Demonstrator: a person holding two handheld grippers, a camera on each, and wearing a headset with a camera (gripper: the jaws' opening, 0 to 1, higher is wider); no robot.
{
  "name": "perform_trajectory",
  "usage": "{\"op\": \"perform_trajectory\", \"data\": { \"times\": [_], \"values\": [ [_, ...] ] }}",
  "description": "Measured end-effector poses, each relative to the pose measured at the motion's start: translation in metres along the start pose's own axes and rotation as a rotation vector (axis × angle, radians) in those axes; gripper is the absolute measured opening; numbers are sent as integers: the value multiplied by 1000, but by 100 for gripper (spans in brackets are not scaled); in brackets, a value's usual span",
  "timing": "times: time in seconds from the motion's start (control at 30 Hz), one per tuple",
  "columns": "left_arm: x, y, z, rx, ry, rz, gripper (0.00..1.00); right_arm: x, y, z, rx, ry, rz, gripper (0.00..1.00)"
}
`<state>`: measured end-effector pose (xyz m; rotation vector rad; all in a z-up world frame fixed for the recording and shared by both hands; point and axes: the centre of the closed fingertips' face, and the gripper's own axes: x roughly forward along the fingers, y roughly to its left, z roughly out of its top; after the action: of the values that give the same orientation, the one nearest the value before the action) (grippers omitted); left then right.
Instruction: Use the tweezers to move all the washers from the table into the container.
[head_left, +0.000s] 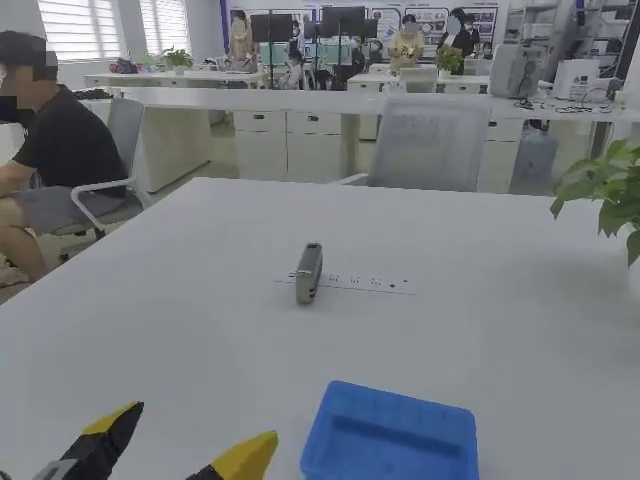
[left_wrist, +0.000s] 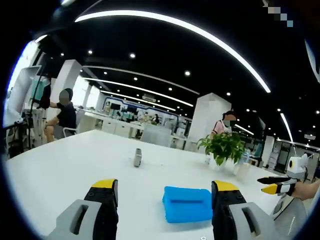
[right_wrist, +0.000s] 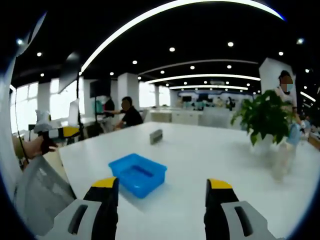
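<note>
We recorded one task item, the blue container: a shallow rectangular plastic tray with rounded corners and a raised rim. It stood upright, open side up, flat on the white table. In the head view it lay on the near side of the grey block, a little to that block's right and well apart from it, its long sides running slightly askew. In the right gripper view its inner floor showed plain blue.
</note>
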<state>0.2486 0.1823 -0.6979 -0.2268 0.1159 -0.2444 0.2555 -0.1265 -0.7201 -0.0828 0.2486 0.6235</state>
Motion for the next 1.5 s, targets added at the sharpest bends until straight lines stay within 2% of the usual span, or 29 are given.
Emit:
{"op": "perform_trajectory", "data": {
  "times": [0.23, 0.33, 0.43, 0.67, 0.93, 1.2, 1.5],
  "values": [
    [1, -1, -2, 14, 12, -6, 75, 2, 0, -4, -7, 17, 10, 68],
    [1, -3, 1, 4, -3, -18, 74, -1, -6, -4, 84, -7, 8, 67],
    [1, -3, -1, 1, 11, -18, 73, -3, -13, -3, 106, -20, -9, 68],
    [2, -4, -2, 11, 17, -20, 72, 0, -9, -6, 68, 4, -4, 68],
    [1, -2, -3, 9, 21, -12, 71, 0, -8, -9, 66, 21, -2, 67],
    [0, 2, -3, -1, 17, 5, 71, 3, -1, -12, 46, 53, 16, 67],
    [2, -2, -3, 6, 21, -10, 71, 2, -4, -12, 57, 51, -1, 68]
  ]
}}
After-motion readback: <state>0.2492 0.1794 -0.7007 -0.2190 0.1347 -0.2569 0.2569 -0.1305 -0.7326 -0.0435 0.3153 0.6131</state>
